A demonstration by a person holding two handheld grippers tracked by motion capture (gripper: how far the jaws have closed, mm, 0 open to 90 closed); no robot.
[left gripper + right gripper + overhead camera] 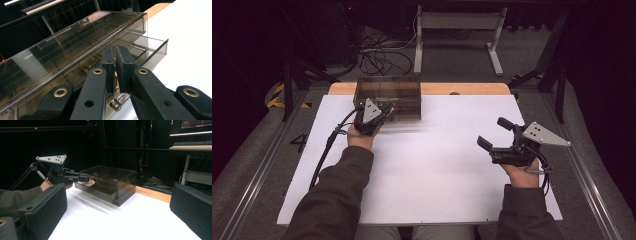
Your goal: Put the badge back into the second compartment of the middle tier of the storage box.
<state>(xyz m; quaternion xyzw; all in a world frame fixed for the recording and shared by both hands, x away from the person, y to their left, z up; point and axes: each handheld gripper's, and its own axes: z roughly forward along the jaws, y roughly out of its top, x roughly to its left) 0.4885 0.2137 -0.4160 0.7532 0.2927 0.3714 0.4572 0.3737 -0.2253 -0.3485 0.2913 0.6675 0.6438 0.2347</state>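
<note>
Working from the left side of the table, the left gripper (pixel 377 116) has its jaws pinched nearly together over the open drawer (pixel 150 53) of the smoked-plastic box (pixel 387 95), which sits at the far left of the white mat (pixel 437 165), close to the wooden edge. In the left gripper view a thin brass-coloured piece (pixel 115 80) shows in the narrow gap between the pads, so I judge the claw is clamped on a small part being lifted from, or set into, a drawer compartment; what the part is I cannot tell. Another small metal part (pixel 115 104) lies just below the jaws.

To do this step well, keep the squeeze steady, since so thin a piece can twist or slip if the pads relax. Move the hand straight and slowly so the jaws clear the drawer's front wall and the dividers; a knock there could shove the light box across the mat or push the drawer in. Keep the jaw tips pointed down into one compartment so the part does not catch a neighbouring wall.

Further right, the right gripper (pixel 496 134) hovers over bare mat, well apart from the box, jaws spread wide and holding nothing. It could usefully come over to brace the box by its side if the drawer starts to drag.
</note>
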